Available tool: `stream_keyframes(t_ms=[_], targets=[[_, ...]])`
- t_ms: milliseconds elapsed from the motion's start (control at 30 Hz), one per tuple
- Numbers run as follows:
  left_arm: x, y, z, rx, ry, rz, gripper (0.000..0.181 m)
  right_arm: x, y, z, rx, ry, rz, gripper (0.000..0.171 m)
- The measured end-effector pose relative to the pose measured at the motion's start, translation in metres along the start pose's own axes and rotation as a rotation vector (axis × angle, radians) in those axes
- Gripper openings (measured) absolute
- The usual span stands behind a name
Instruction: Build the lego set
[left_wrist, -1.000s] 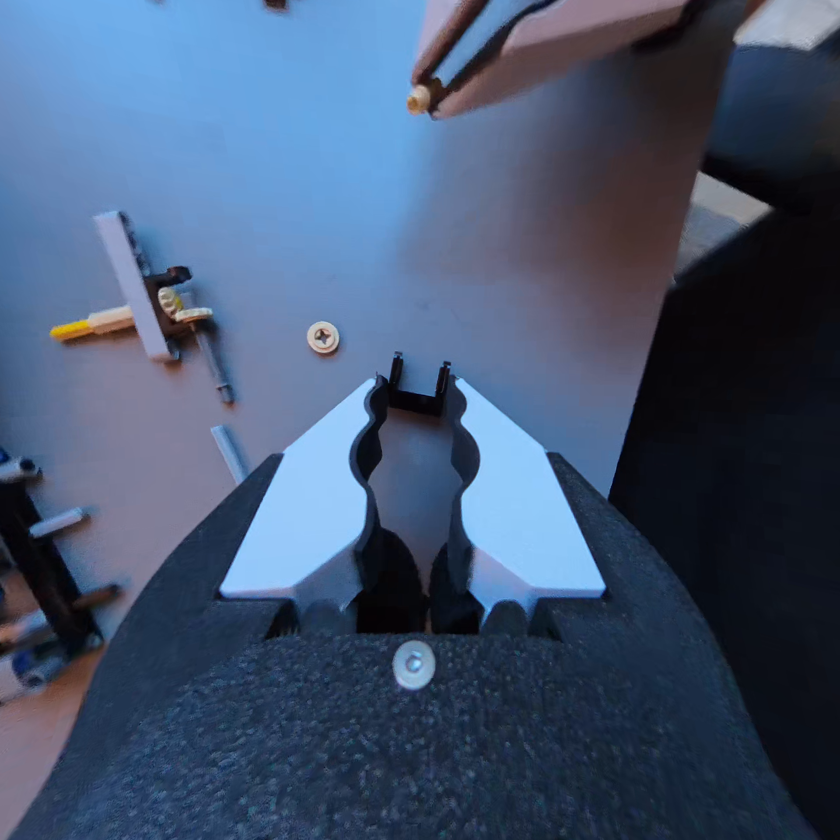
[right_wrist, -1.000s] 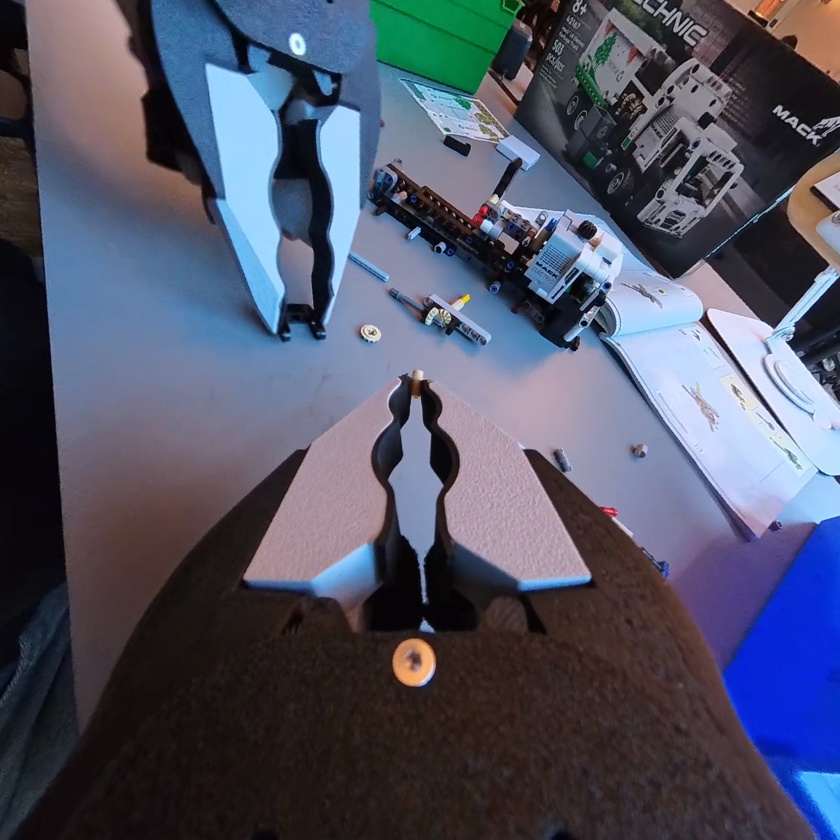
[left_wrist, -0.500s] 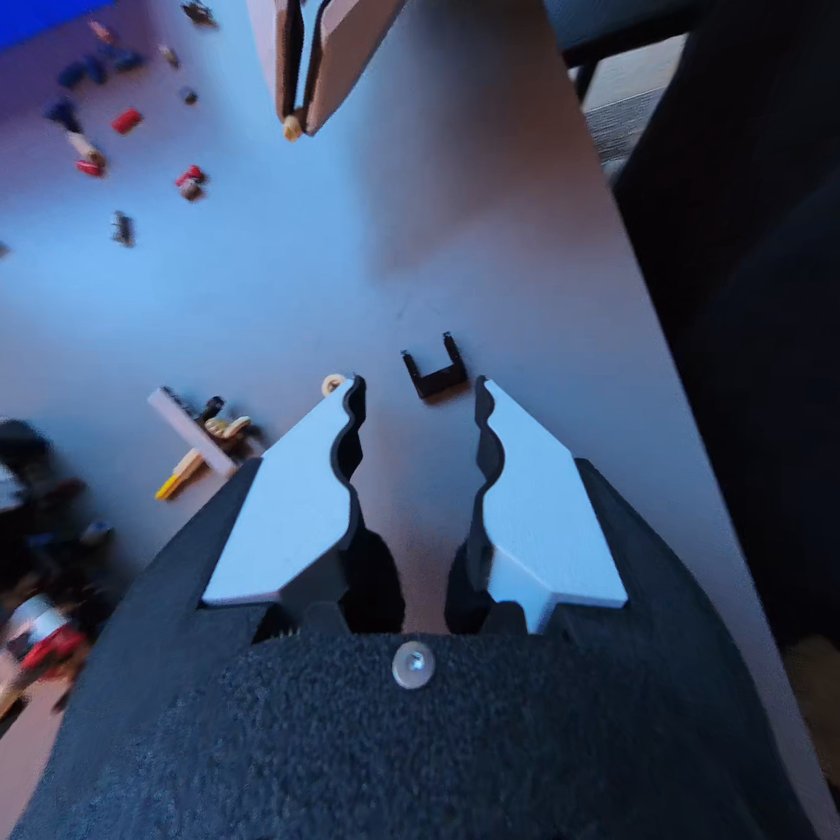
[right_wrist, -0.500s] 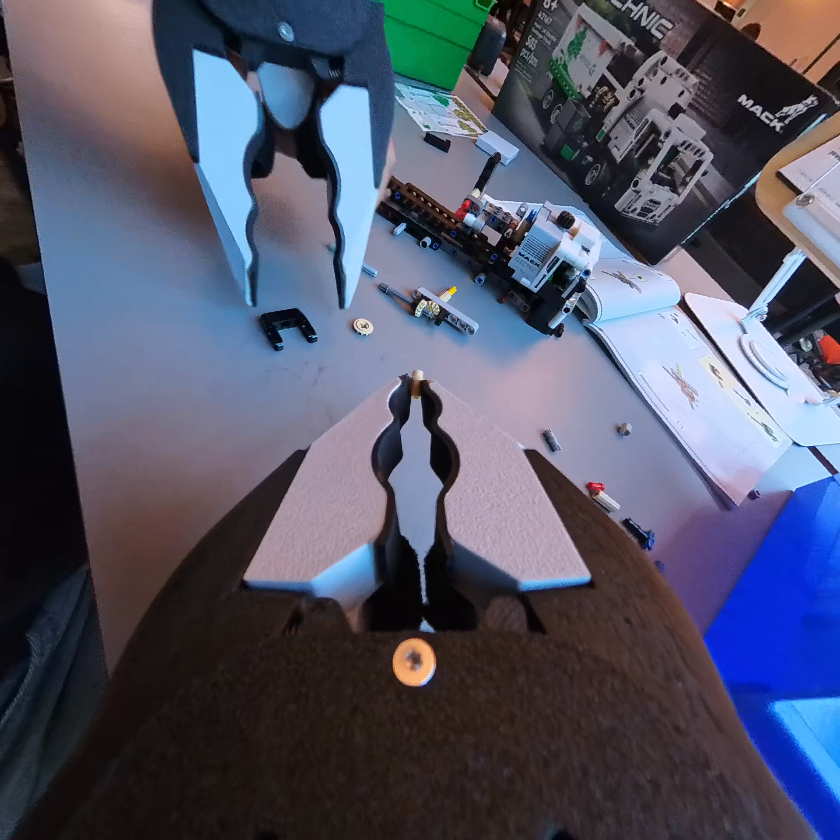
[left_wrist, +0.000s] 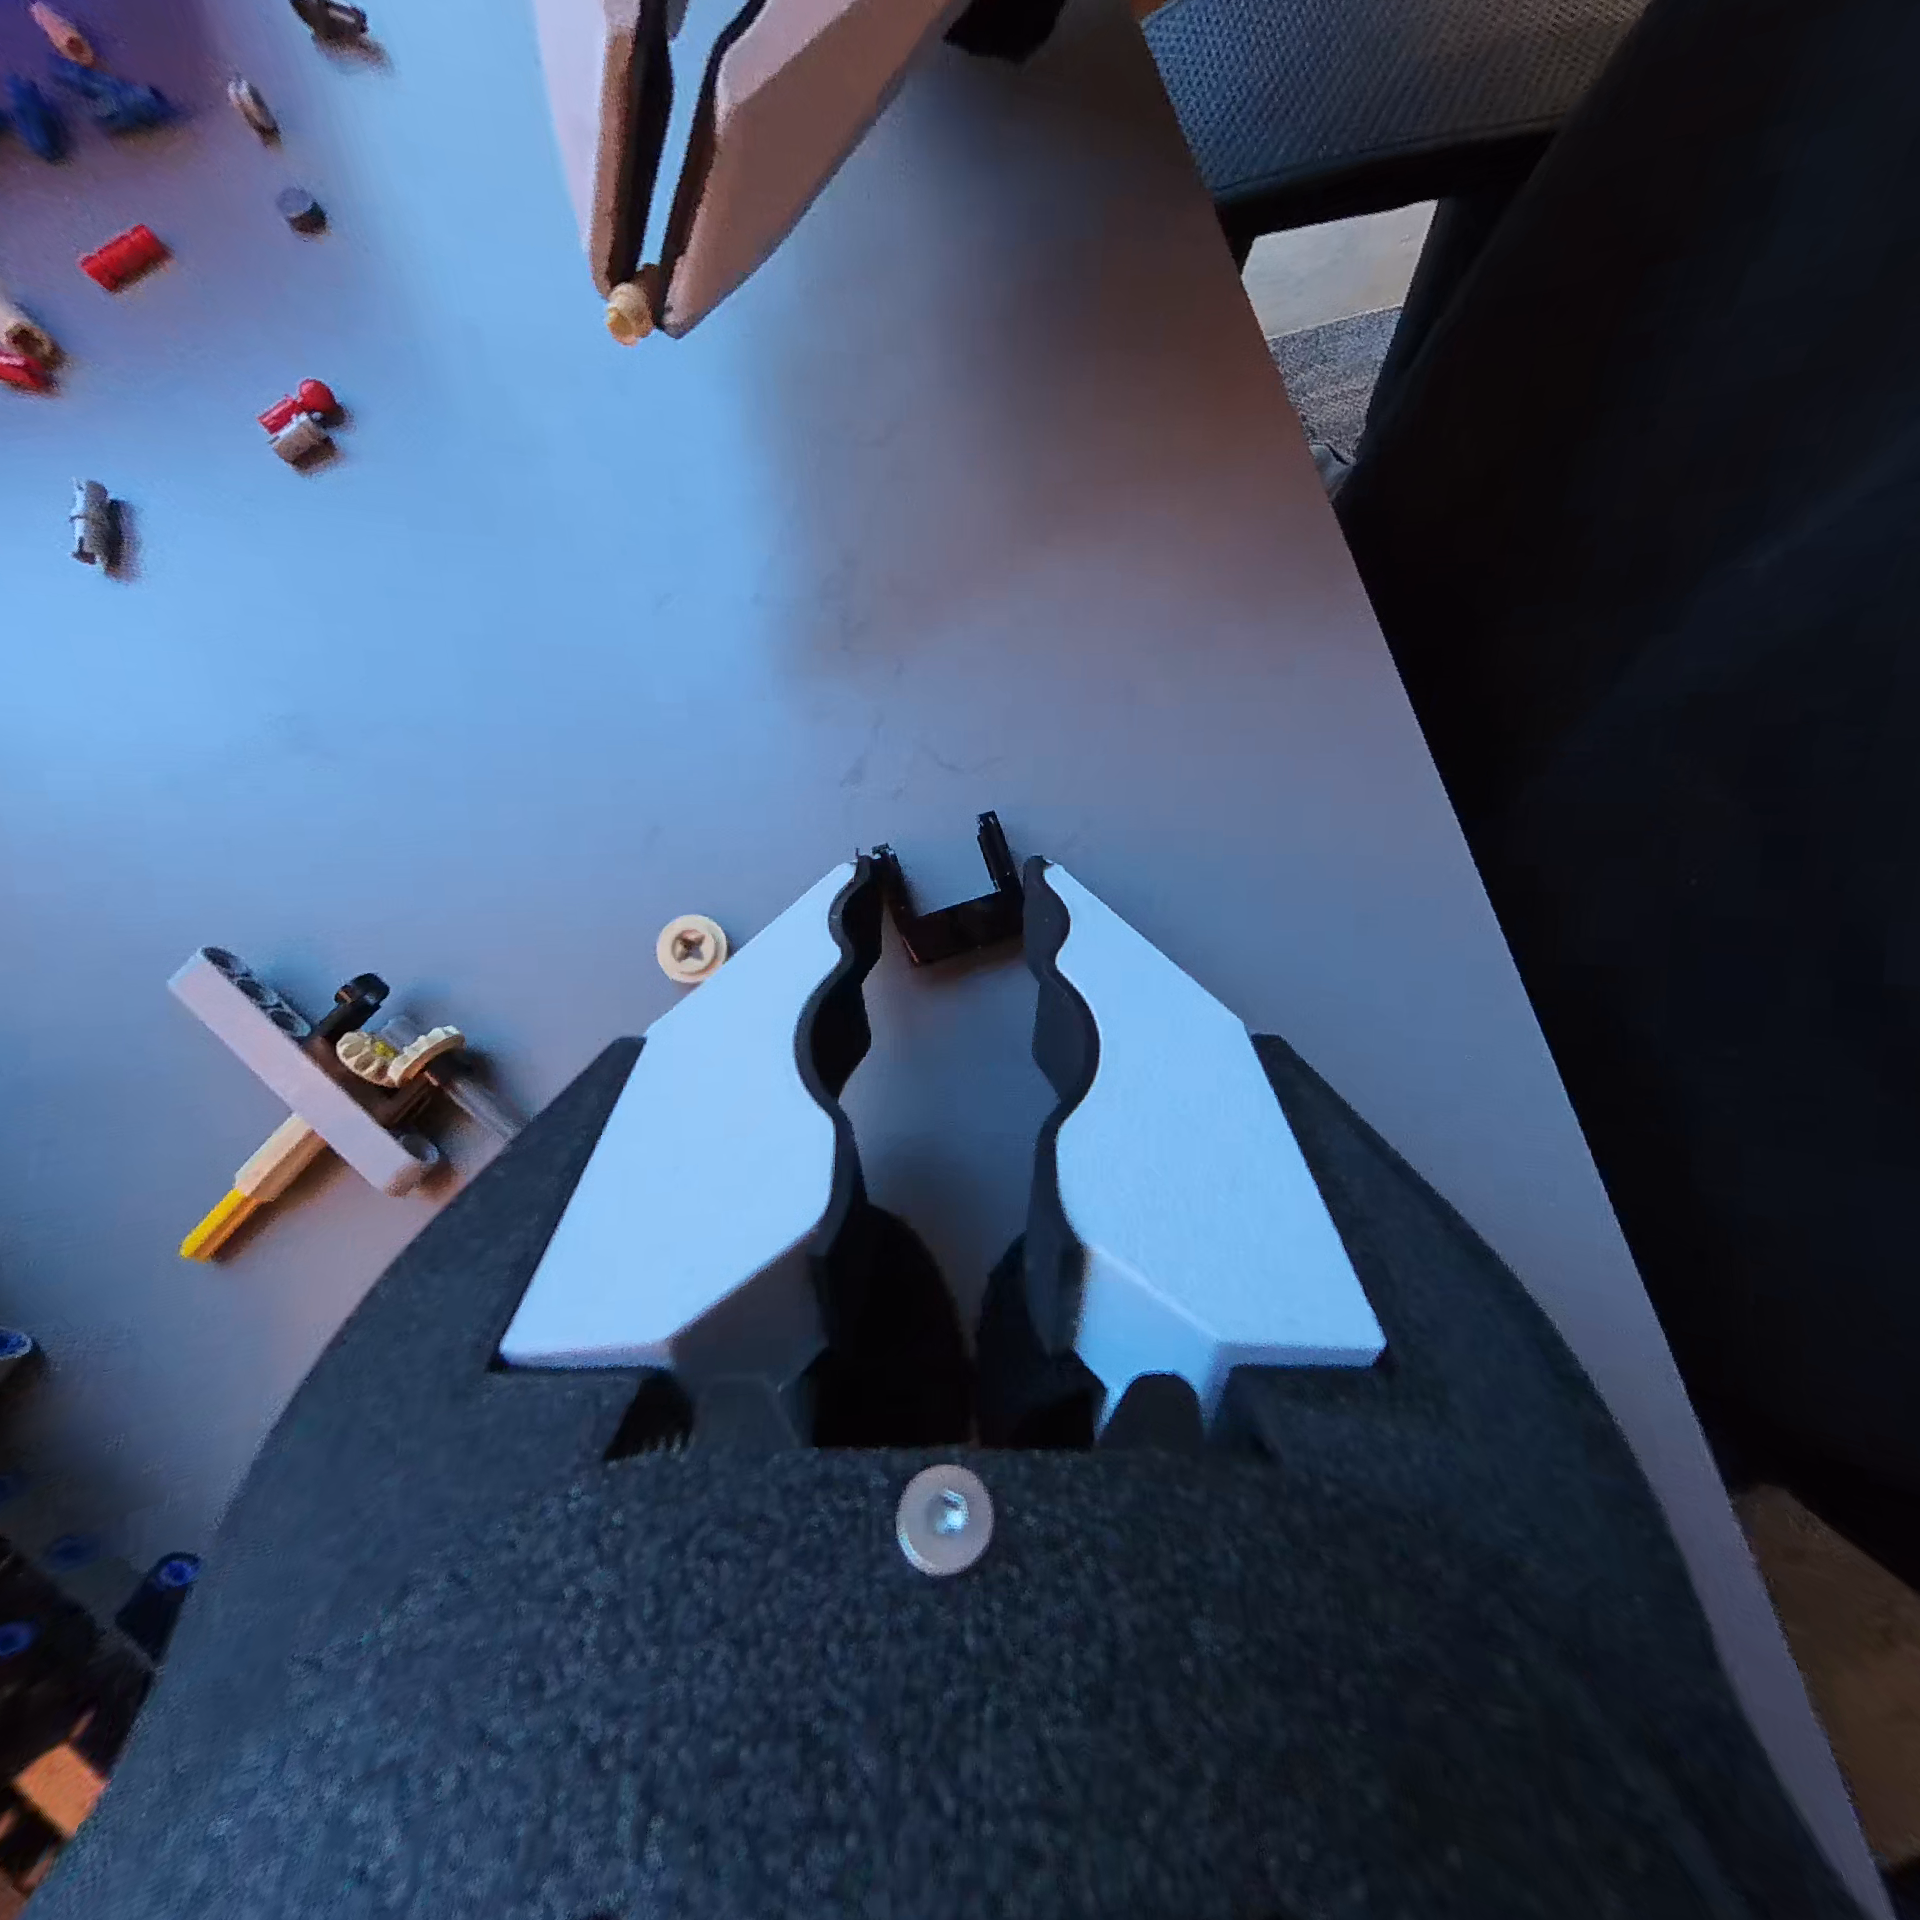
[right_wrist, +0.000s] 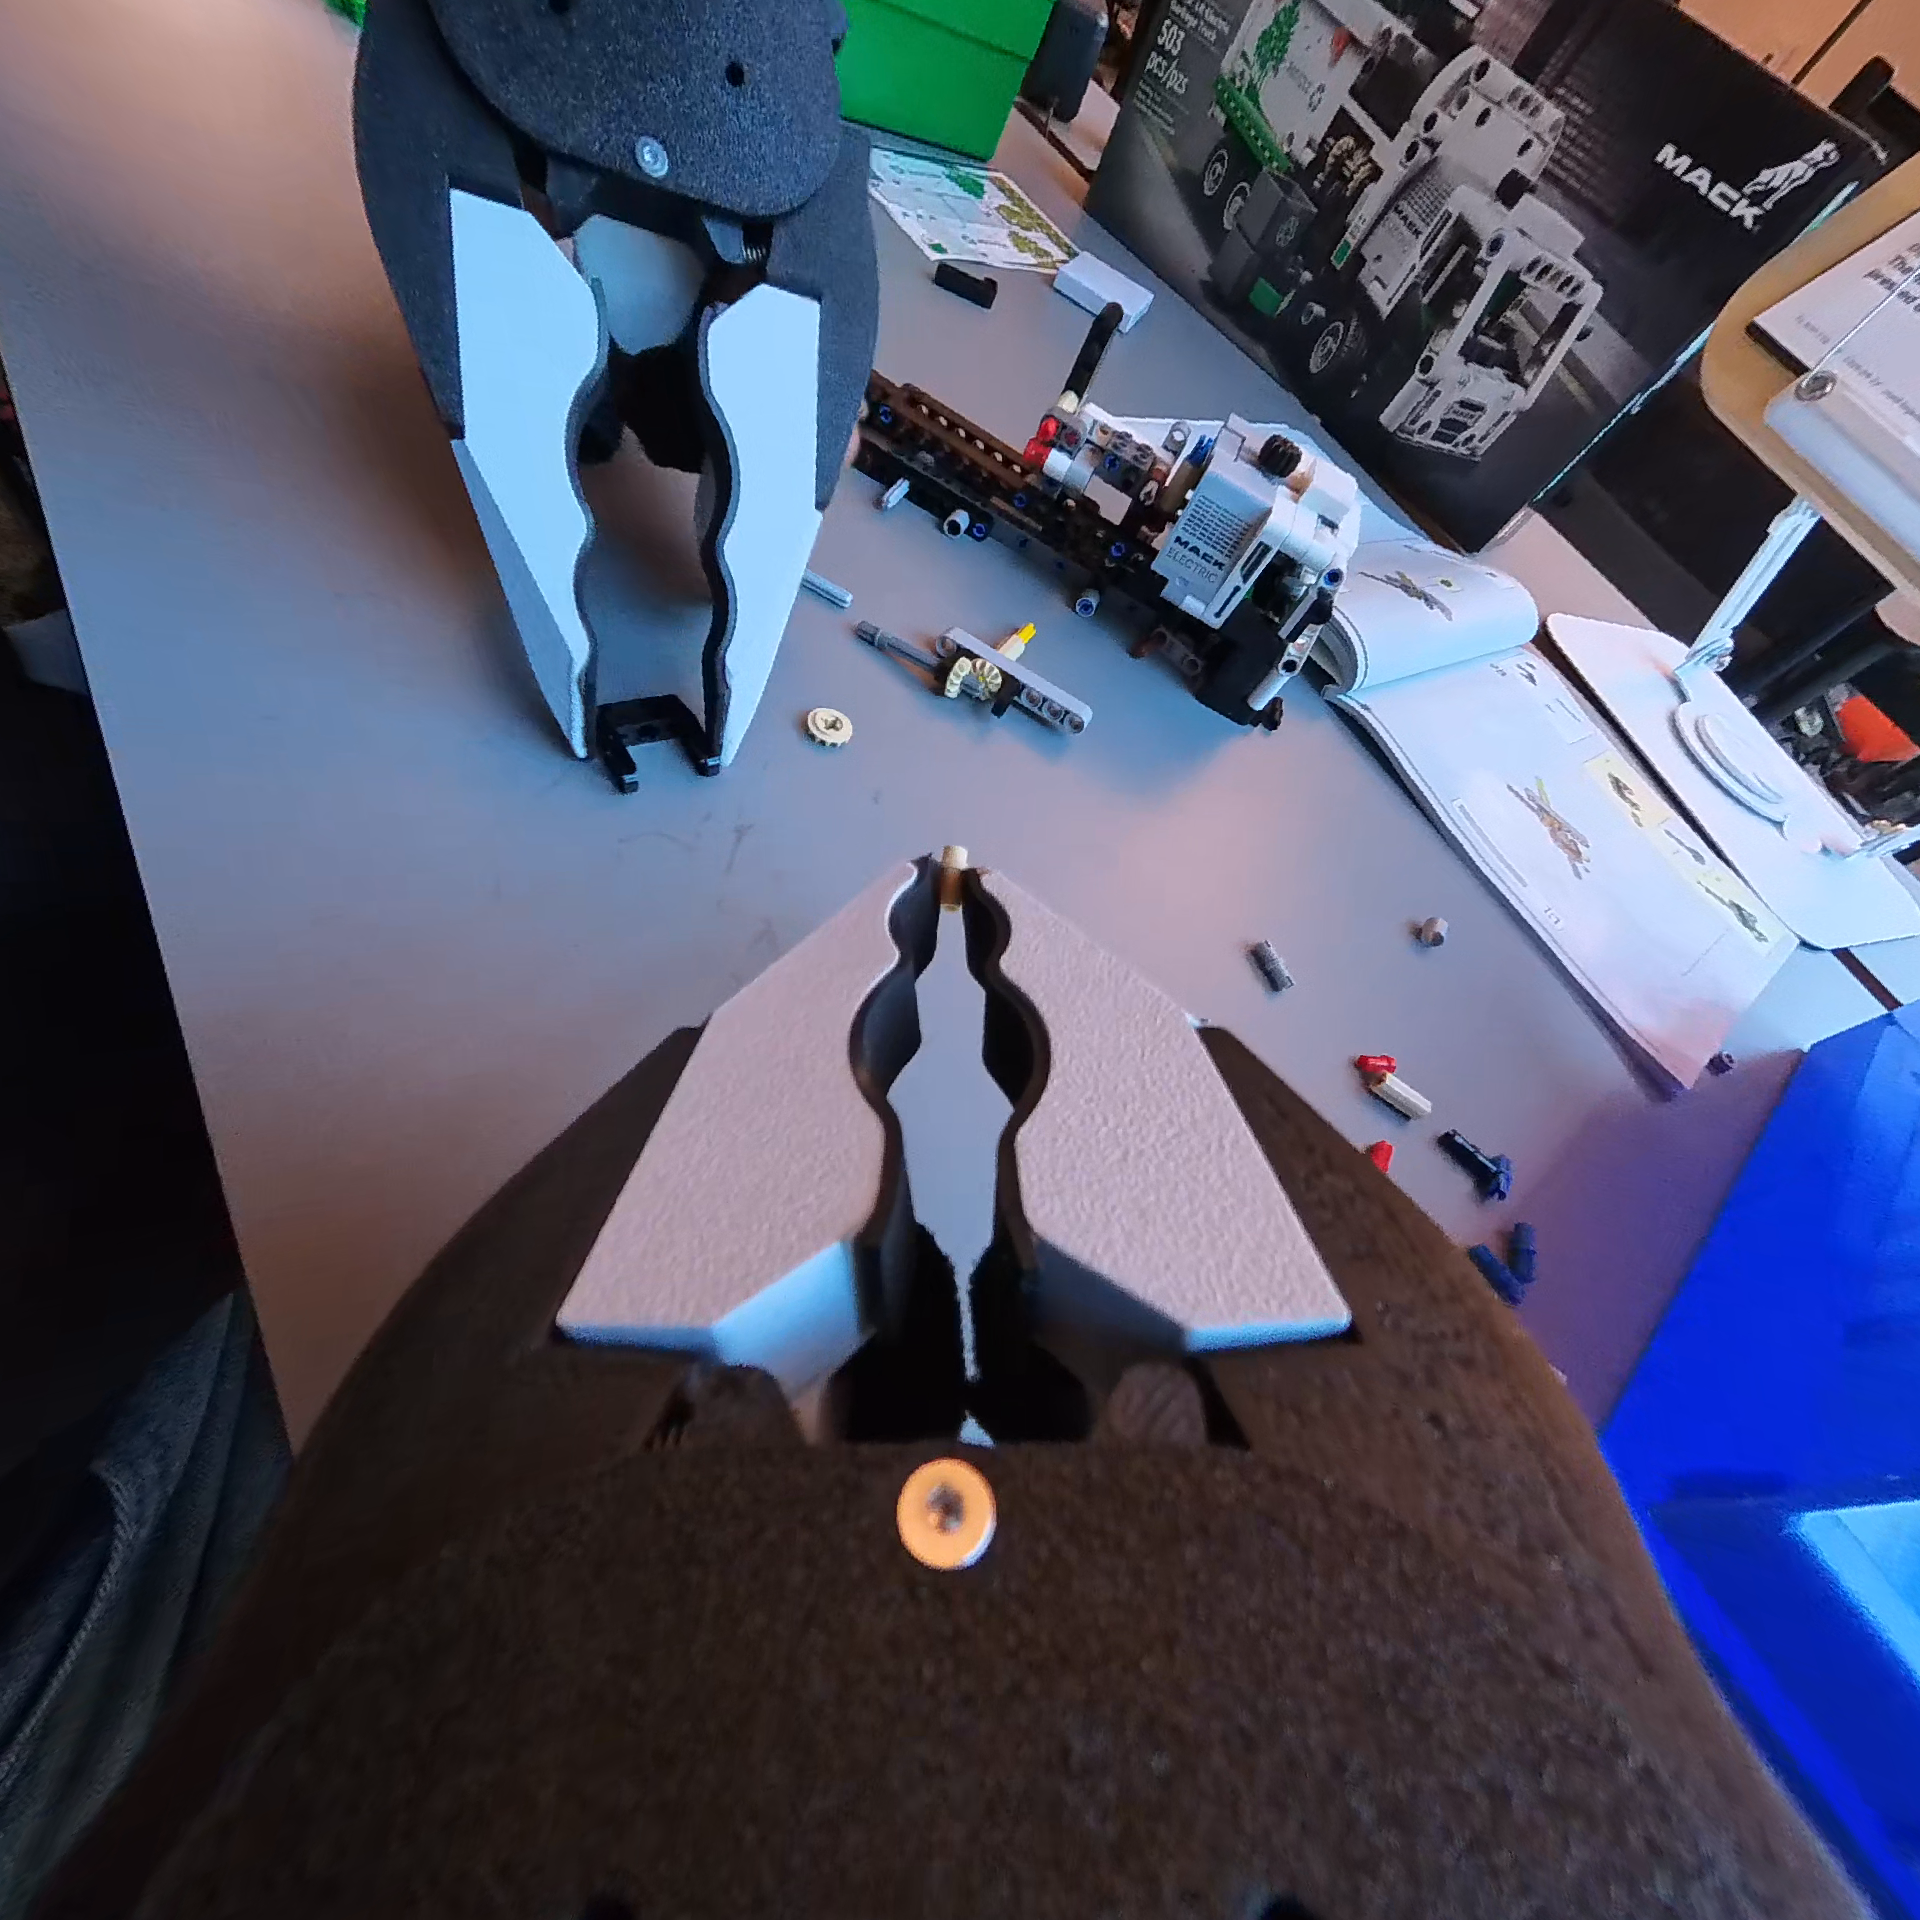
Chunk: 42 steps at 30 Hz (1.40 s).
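Grey counter (left_wrist: 644, 665), and we've got the black bracket (left_wrist: 951, 914) again.
Our left claw (left_wrist: 951, 883), wide half a second ago, has narrowed around it down there; right claw (right_wrist: 951, 883) stays pinched on the tan pin (right_wrist: 950, 871).

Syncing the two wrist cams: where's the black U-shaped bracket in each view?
Left wrist view: black U-shaped bracket sits centre frame, between this view's own tong tips.
Right wrist view: upper left, between the far tongs' tips, on the table.
Shared landmark: tan round gear lying beside it.
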<state>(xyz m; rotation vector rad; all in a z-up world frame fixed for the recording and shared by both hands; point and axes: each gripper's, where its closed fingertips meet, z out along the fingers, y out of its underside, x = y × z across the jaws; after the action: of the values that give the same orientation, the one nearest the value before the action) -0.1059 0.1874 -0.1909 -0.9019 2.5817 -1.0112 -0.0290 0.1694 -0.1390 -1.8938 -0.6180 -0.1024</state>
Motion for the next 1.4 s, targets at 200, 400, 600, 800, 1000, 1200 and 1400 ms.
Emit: stream_keyframes(t_ms=[200,400,600,800,1000,1200,1400], targets=[[-0.012,0.001,-0.002,0.017,-0.143,-0.155,0.024,-0.004,0.0,0.005,-0.021,-0.01,0.017,0.004],[-0.029,0.008,-0.01,-0.025,-0.442,-0.381,0.024,-0.015,0.001,0.019,-0.054,-0.037,0.022,0.004],[-0.019,0.011,-0.01,0.025,-0.534,-0.582,0.025,-0.018,-0.002,0.025,-0.041,-0.067,0.031,0.004],[-0.01,0.011,-0.021,0.02,-0.465,-0.336,0.039,-0.017,-0.002,0.024,-0.031,-0.085,0.028,0.004],[-0.012,0.01,-0.024,-0.085,-0.265,0.223,0.029,-0.015,-0.002,0.019,-0.023,-0.08,0.027,0.004],[-0.002,0.013,-0.016,-0.244,0.053,0.3,0.028,-0.016,-0.004,0.014,-0.011,-0.063,0.047,0.004],[0.004,0.018,-0.013,-0.359,0.166,0.3,0.006,-0.017,-0.002,0.013,-0.012,-0.07,0.05,0.004]])
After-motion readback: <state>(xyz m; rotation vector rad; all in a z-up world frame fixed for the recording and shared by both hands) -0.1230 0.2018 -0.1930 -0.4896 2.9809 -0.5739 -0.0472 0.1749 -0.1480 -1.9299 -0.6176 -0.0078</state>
